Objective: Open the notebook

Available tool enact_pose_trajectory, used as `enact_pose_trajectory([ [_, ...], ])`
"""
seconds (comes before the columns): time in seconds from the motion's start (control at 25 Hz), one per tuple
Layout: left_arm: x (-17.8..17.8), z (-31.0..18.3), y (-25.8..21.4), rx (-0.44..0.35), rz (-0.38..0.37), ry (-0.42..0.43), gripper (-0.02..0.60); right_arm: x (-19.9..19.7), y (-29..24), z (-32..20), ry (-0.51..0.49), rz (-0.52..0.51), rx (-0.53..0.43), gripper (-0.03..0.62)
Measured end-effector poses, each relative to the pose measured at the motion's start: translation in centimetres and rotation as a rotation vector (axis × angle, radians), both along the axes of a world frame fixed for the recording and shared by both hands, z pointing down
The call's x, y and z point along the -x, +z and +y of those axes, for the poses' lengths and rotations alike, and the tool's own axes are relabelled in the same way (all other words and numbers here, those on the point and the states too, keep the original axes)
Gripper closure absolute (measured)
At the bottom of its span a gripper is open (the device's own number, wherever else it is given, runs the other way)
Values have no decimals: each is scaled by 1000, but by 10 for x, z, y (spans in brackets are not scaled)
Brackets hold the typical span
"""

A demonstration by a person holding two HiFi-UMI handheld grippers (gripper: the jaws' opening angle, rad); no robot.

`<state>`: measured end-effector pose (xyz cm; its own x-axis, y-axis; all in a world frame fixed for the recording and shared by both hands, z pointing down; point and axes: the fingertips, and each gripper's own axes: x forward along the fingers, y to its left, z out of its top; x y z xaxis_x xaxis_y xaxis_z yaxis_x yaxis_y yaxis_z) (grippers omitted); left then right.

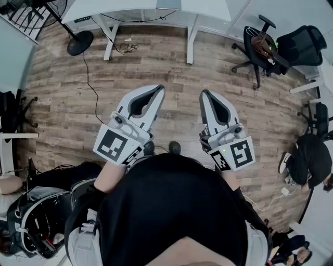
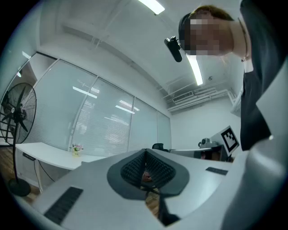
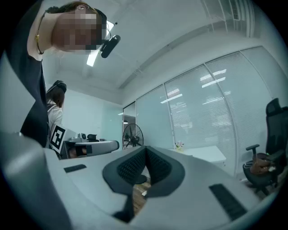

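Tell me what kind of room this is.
Probably an office: white desks, black swivel chairs on wood-look flooring, and glass walls with blinds.

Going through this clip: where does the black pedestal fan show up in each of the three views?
Head view: black pedestal fan at top left, round base on the wood floor, head cut by the edge.
Left gripper view: far left edge, large wire cage.
Right gripper view: near centre, small and far off.
Shared landmark: the long white desk beside it.
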<state>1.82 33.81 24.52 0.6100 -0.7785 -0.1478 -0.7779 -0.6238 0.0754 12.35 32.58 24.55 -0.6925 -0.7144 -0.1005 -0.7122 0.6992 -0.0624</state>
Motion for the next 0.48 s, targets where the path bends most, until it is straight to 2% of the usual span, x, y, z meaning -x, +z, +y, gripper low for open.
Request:
enact_pose_trajectory([
  [0.48, 3, -1, 4, 22, -12, -17, 571, -2, 0, -1, 4, 6, -10, 591],
])
